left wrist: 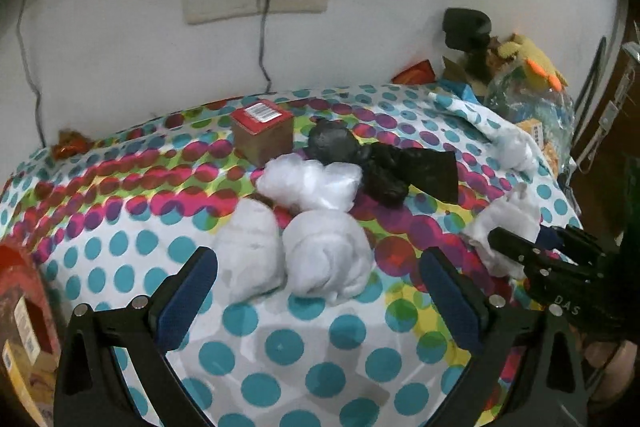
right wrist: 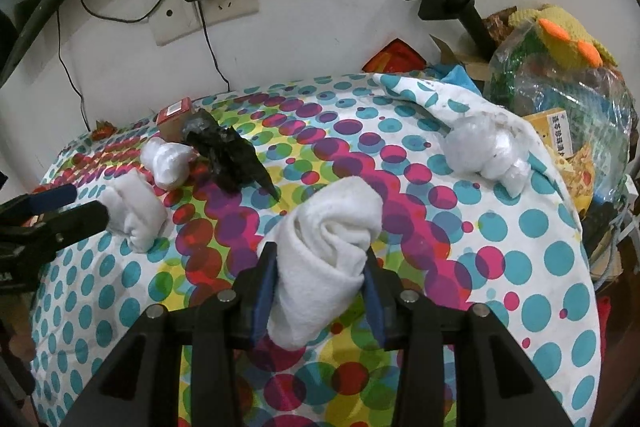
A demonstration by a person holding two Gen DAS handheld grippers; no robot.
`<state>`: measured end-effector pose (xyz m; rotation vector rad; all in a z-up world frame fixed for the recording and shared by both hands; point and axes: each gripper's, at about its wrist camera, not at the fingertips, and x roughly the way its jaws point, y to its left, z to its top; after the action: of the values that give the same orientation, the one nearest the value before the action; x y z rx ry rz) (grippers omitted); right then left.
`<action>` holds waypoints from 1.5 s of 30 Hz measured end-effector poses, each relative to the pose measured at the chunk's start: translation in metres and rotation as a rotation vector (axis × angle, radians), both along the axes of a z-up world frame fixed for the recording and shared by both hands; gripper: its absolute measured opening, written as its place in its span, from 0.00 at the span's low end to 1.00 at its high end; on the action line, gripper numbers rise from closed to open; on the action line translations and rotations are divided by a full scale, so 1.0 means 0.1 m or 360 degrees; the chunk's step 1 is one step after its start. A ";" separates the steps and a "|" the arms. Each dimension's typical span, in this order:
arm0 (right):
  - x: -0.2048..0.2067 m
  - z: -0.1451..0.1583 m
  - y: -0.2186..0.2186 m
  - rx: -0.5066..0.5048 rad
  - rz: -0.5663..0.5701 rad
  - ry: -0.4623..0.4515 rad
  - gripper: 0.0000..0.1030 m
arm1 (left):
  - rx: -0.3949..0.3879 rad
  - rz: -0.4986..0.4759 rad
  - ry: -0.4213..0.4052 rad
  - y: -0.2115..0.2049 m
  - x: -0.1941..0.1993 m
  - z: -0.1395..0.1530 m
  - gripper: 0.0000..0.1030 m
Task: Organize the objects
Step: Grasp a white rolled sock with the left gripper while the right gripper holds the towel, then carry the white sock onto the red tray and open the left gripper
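While the right tongs (right wrist: 320, 279) are clenched on a rolled white cloth (right wrist: 332, 255) at the lower middle of the right wrist view, the grip sits on soft, loosely wound fabric; my judgement is that the roll could unwind or slide out from between the blue pads (right wrist: 264, 291) if it is lifted fast, because only its lower part is pinched and the upper end flops free; the polka-dot cover (right wrist: 520, 267) on the tabletop is loose and rumpled at the upper right, so a low pass could snag and drag it, shifting the crumpled white plastic bag (right wrist: 484, 155) that lies there. The left tongs (left wrist: 316, 291) are released, jaws wide, low in the left wrist view, just short of two white cloth rolls (left wrist: 288, 251) lying side by side; closing here could catch both rolls at once, or nudge them into the white bag (left wrist: 308, 183) and black bag (left wrist: 376, 159) just behind. The right tool shows at the right edge of that view, close enough that the two could collide. As for writing: "DAS" (left wrist: 566, 303) is printed on the right tool's body; the red-topped box (left wrist: 262, 133) carries a barcode label, unreadable; a yellow carton (right wrist: 556, 131) at the right edge bears Chinese characters I cannot make out.
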<state>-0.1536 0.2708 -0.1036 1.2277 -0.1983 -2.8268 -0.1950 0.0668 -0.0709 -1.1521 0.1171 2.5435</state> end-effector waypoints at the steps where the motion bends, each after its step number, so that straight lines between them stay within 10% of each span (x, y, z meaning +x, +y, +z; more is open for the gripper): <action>1: 0.00 0.00 0.01 -0.0007 0.0000 -0.0002 0.40 | -0.0017 -0.0017 -0.0001 0.03 -0.02 -0.02 0.97; 16: -0.01 -0.03 0.09 -0.0115 -0.0005 -0.0017 0.40 | -0.0006 -0.0118 -0.0109 0.18 -0.23 -0.22 0.48; 45: -0.01 -0.01 -0.01 -0.0006 -0.0015 -0.0012 0.38 | -0.0131 0.0035 -0.0048 -0.33 0.44 0.31 0.46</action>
<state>-0.1548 0.2699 -0.1049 1.2405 -0.2100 -2.8288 -0.1507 0.0343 -0.0403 -1.2286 0.2045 2.5608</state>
